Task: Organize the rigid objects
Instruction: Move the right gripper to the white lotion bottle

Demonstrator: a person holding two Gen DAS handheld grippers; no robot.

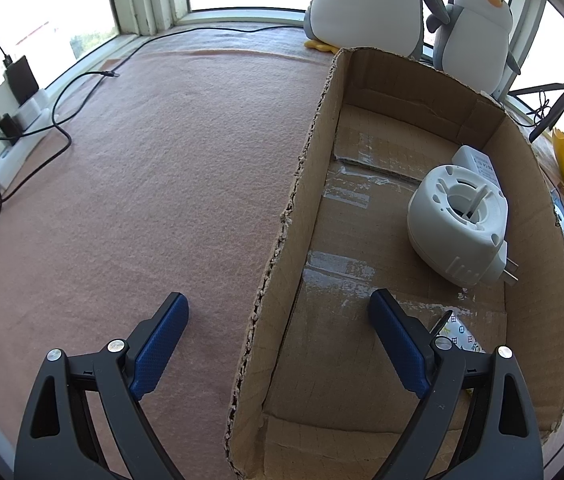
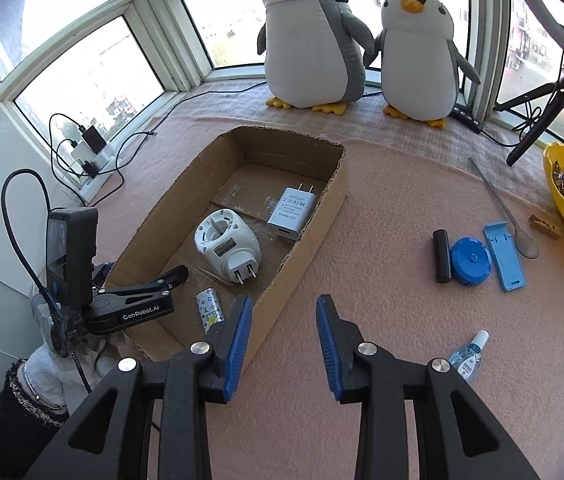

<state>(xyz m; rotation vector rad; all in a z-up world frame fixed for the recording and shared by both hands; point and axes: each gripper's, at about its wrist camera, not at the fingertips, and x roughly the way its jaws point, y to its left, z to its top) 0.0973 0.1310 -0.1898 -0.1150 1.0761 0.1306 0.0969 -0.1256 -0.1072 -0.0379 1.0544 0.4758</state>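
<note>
A shallow cardboard box (image 2: 324, 208) lies on the pink cloth. Inside are a round white plug-in device (image 2: 228, 248), a white charger (image 2: 292, 212) and a small patterned cylinder (image 2: 210, 306). My left gripper (image 1: 278, 298) stands open astride the box's left wall (image 1: 314, 140), one finger inside, neither pad touching it. The device (image 1: 458, 220) lies beyond its right finger. My right gripper (image 2: 284, 300) is open and empty above the box's near right corner. On the cloth to its right lie a black cylinder (image 2: 441, 256), a blue round case (image 2: 471, 261) and a light blue flat piece (image 2: 504, 256).
A spoon (image 2: 502, 208), a wooden clip (image 2: 544, 226) and a small clear bottle (image 2: 467, 354) lie on the right. A yellow bowl (image 2: 562, 196) holds oranges at the right edge. Two plush penguins (image 2: 314, 40) and a tripod (image 2: 542, 116) stand by the window; a power strip (image 2: 94, 152) with cables sits far left.
</note>
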